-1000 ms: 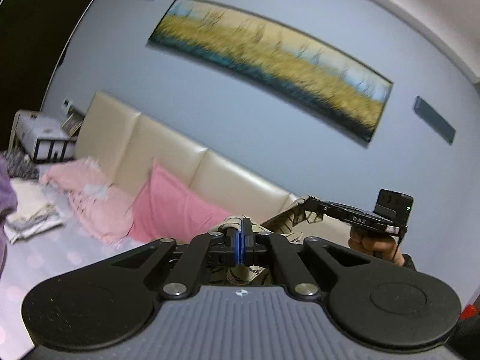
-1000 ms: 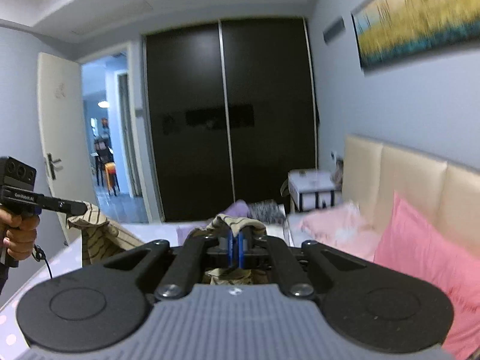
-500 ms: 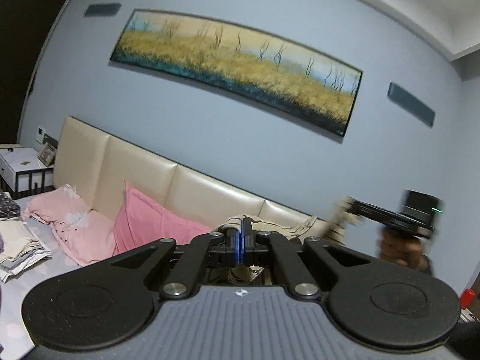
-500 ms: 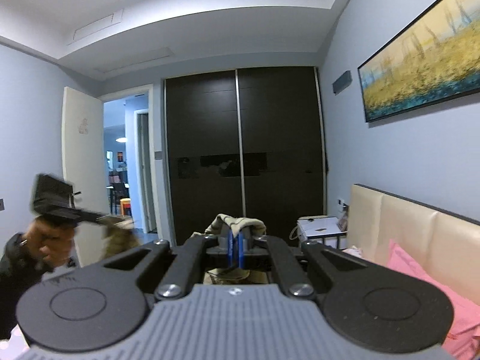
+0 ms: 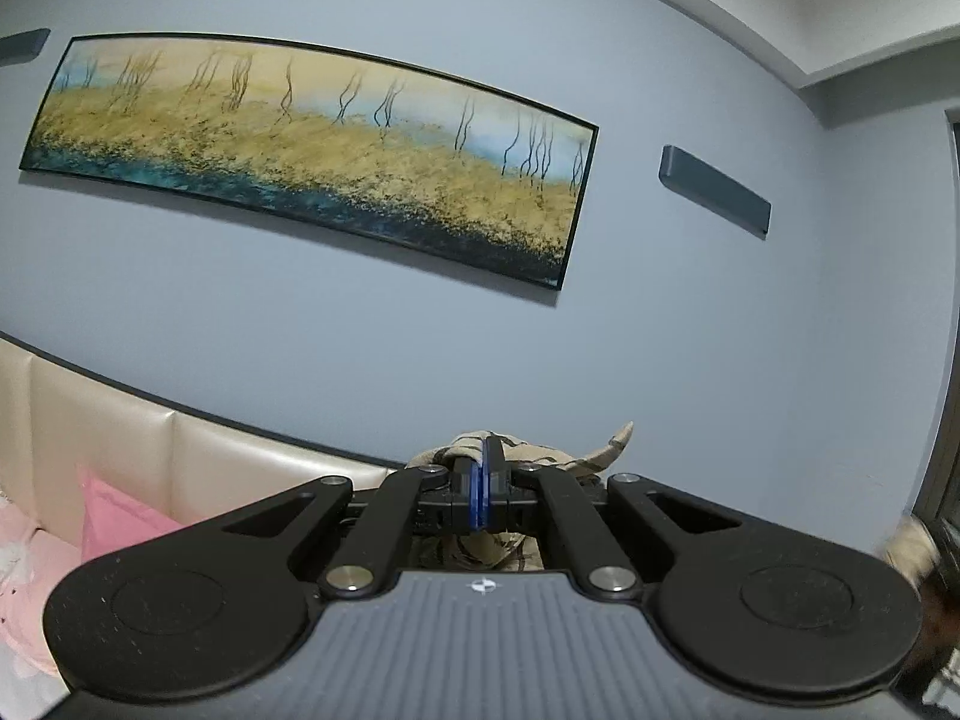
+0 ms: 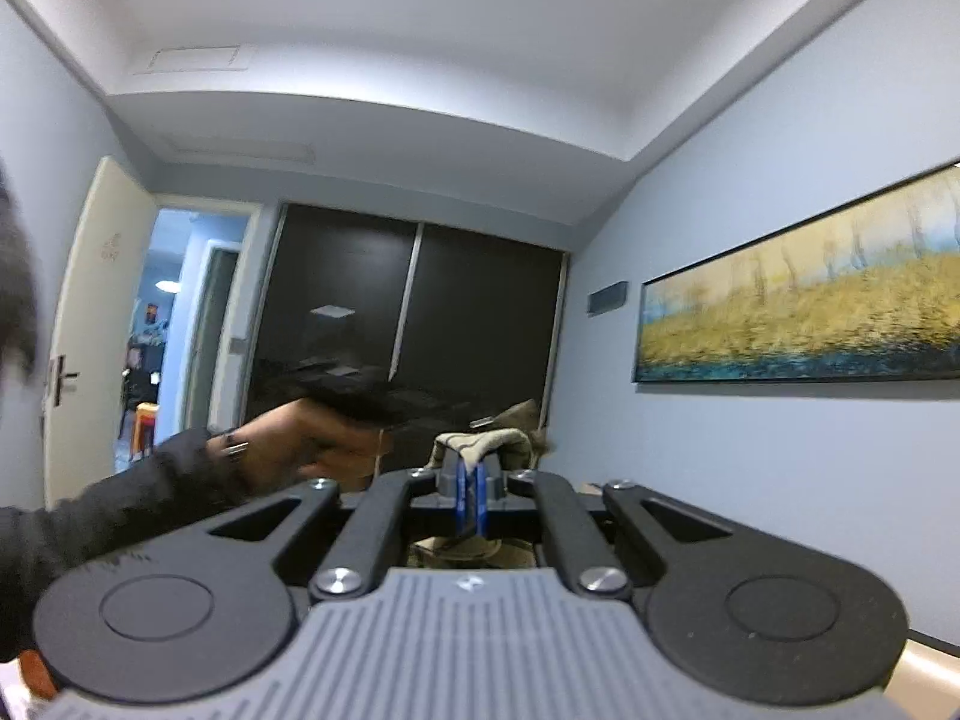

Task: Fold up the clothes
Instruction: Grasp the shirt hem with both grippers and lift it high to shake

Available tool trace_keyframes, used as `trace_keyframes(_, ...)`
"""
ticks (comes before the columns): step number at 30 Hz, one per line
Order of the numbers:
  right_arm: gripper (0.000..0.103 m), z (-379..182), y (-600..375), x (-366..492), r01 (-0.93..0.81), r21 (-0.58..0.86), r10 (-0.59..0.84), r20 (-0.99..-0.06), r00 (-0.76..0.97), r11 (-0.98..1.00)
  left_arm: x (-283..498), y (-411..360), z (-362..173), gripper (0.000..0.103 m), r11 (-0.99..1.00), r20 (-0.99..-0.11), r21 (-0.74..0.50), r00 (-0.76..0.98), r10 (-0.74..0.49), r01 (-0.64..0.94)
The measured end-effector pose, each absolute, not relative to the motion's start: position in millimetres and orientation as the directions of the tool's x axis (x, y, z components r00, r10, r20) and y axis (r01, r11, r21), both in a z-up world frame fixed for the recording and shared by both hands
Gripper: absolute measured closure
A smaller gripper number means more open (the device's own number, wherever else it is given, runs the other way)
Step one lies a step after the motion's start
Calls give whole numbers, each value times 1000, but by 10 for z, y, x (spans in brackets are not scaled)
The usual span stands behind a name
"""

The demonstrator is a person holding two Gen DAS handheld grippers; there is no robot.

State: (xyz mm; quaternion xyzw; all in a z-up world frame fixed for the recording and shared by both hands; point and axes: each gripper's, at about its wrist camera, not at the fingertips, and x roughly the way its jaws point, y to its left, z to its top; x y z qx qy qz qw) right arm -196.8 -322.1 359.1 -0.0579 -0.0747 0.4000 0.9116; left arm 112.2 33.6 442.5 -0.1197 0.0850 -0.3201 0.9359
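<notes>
A beige garment with dark stripes (image 5: 543, 457) is pinched between the blue pads of my left gripper (image 5: 482, 468), which is shut on it; the cloth bunches over the tips and hangs below. My right gripper (image 6: 470, 477) is also shut on the same beige striped garment (image 6: 480, 441), with cloth draped over its tips. In the right wrist view a person's hand (image 6: 312, 447) and dark sleeve (image 6: 120, 498) hold the other gripper, blurred, just left of and beyond my tips. Both grippers are raised high and point at walls; most of the garment is hidden below them.
A long framed painting (image 5: 312, 162) hangs on the blue wall above a cream padded headboard (image 5: 120, 438). Pink pillows (image 5: 114, 531) lie at the lower left. Dark wardrobe doors (image 6: 414, 324) and an open white door (image 6: 90, 330) stand ahead in the right wrist view.
Both grippers have risen and tilted upward, still holding the garment; the bed has dropped out of view. The left hand has swung in close in front of the right gripper.
</notes>
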Motion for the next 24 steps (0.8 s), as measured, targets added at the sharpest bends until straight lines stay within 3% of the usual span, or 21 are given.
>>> trace_keyframes(3,99,3511,-2985,-2022,-787,-157,801,59,595,596,1284,438,4383,103,724,-50,-301,748,-662,621)
trace_keyframes(8,99,3203,-2344,-1631,-901,-48,902,-13,432,431,1451,759,4042,103,749,-133,-268,747,-651,606)
trace_keyframes(16,98,1628,-879,-64,-874,376,945,-222,239,309,2210,2052,2549,103,917,-497,-272,773,-394,292)
trace_keyframes(21,99,459,186,653,-761,551,926,-334,176,343,2849,2924,1403,103,959,-664,-258,699,-266,120)
trace_keyframes(24,99,-126,711,897,-707,582,896,-406,177,403,3144,3249,835,103,978,-752,-201,629,-195,62)
